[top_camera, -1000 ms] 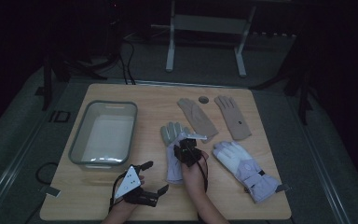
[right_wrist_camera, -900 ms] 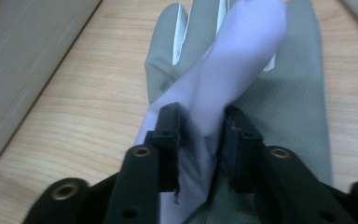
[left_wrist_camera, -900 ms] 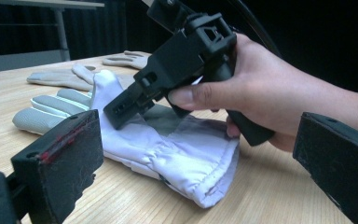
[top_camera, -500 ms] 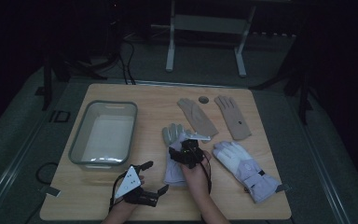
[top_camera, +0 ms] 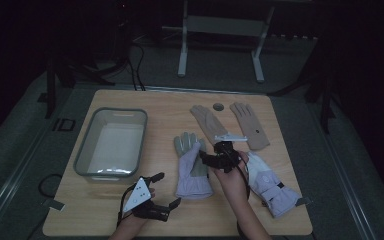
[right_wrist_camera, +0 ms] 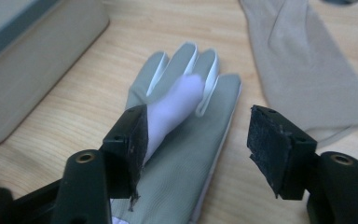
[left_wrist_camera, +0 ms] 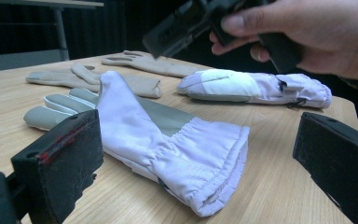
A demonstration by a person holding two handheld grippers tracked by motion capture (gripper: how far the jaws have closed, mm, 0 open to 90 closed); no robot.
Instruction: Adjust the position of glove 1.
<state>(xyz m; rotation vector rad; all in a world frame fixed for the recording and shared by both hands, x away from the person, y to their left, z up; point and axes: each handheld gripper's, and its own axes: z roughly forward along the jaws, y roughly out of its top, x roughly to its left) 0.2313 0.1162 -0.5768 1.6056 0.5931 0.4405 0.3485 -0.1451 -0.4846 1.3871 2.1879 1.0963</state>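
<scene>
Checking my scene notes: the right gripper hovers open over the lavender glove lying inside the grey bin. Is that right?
Not quite. The right gripper does hover open over the lavender glove, but that glove lies on the wooden table, beside the grey bin, as the high view shows.

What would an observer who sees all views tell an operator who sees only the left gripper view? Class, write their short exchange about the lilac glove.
Operator: Is the right tool open?
Observer: Yes. The right gripper view shows the right tool open over the glove, whose thumb lies folded across the palm between the jaws.
Operator: Is there a container anywhere?
Observer: Yes. In the high view a grey bin stands left of the glove, apart from it.
</scene>
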